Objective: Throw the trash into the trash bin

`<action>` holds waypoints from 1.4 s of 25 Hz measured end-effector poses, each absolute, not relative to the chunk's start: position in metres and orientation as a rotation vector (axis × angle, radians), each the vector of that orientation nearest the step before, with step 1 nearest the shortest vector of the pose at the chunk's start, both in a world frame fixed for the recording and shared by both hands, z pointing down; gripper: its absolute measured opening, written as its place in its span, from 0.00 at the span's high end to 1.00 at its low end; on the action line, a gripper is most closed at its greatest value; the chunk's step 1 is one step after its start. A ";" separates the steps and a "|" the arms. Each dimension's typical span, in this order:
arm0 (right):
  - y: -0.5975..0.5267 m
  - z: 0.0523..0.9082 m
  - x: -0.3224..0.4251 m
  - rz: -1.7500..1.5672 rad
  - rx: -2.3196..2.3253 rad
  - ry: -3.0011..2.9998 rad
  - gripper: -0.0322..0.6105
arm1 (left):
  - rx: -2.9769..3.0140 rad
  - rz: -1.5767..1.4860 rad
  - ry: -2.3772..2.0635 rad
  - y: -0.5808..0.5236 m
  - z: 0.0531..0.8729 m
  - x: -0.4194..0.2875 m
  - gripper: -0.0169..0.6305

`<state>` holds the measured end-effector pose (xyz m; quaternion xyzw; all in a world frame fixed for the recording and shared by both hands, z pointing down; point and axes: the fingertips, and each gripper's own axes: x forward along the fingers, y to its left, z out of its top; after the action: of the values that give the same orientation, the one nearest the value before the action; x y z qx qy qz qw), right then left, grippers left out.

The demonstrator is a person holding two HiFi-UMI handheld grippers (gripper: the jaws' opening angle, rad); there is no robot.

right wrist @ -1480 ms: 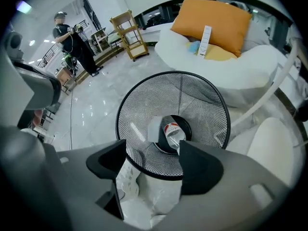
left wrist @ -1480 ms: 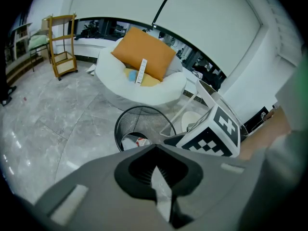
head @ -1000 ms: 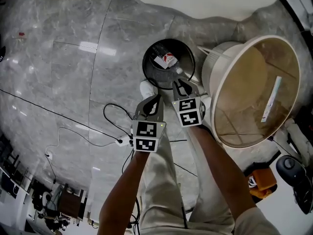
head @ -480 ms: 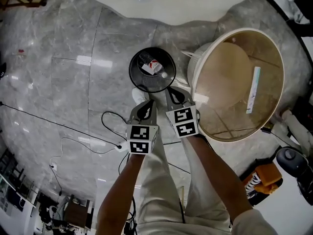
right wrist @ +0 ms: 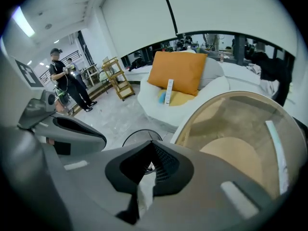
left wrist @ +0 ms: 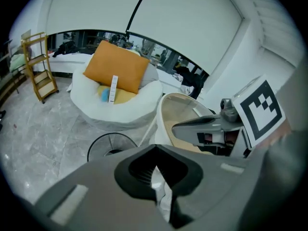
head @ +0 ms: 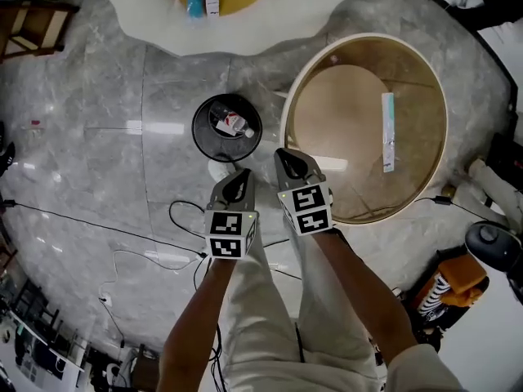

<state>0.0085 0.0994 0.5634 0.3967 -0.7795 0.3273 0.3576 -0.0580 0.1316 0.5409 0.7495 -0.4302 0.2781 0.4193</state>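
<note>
Moved: left hand-held gripper (head: 242, 172), right hand-held gripper (head: 283, 153) lifted clear of trash bin (head: 198, 129).
Jaws: both clenched, empty.
Trash (head: 232, 123): inside bin.

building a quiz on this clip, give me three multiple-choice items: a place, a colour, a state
1. In the head view, the trash bin sits: A) left of the round table B) on it C) right of it
2. The upright cushion is: A) purple B) orange C) green
3. The right hand-held gripper is: A) shut, empty B) wide open C) holding a bottle
Answers: A, it stands at the table's left; B, plainly orange; A, its jaws meet with nothing between.
</note>
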 end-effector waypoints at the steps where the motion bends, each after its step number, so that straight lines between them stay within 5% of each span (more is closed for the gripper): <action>1: 0.099 0.558 0.016 0.845 1.040 -2.011 0.92 | 1.893 0.698 -1.070 0.130 0.536 -0.051 0.97; 22: 0.107 0.505 0.221 0.896 1.379 -1.853 0.91 | 2.105 0.768 -0.856 0.114 0.473 0.125 0.97; 35: 0.107 0.535 0.321 0.908 1.488 -1.691 0.69 | 2.112 0.821 -0.783 0.111 0.490 0.191 0.97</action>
<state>0.3209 0.1074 0.5346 0.5741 -0.6526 0.3502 0.3491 0.1905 0.1111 0.4902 0.8207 -0.3041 0.3189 0.3636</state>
